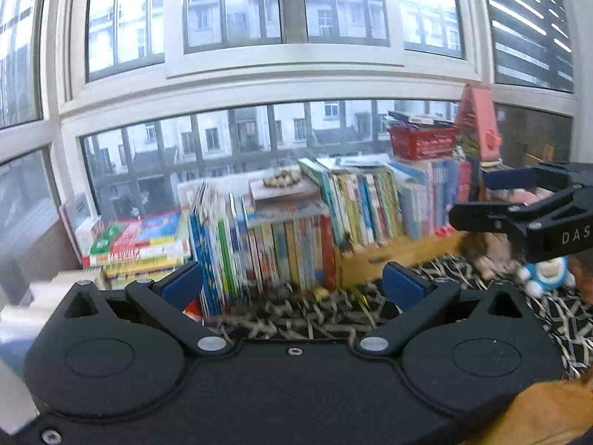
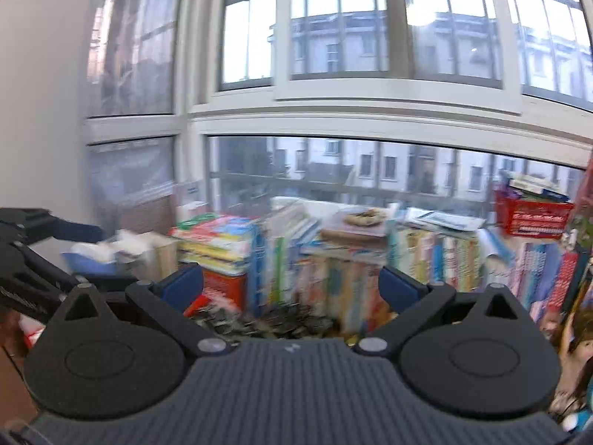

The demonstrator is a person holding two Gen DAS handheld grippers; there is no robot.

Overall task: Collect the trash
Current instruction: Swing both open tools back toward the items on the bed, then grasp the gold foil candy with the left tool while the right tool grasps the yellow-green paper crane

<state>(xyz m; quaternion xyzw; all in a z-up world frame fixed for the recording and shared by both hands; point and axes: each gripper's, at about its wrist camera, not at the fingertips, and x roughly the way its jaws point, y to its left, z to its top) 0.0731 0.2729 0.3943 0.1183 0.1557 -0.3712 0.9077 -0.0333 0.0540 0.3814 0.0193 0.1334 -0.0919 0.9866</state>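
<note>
A row of upright books (image 1: 296, 237) is lined along the window (image 1: 237, 141). A flat stack of books (image 1: 141, 244) is placed at its left end. A basket (image 1: 420, 142) is set on the books to the right, and a plush toy (image 1: 546, 274) is laid before them.

A lived-in room of a home, likely a child's reading corner. Rows of colourful picture books (image 1: 296, 237) are standing and lying stacked below a wide bay window (image 1: 237, 74) that is looking out on pale apartment buildings. A red basket (image 1: 420, 142) is sitting atop the books, and a small blue-and-white toy figure (image 1: 546, 274) is lying on a patterned black-and-cream cover (image 1: 463, 278).
</note>
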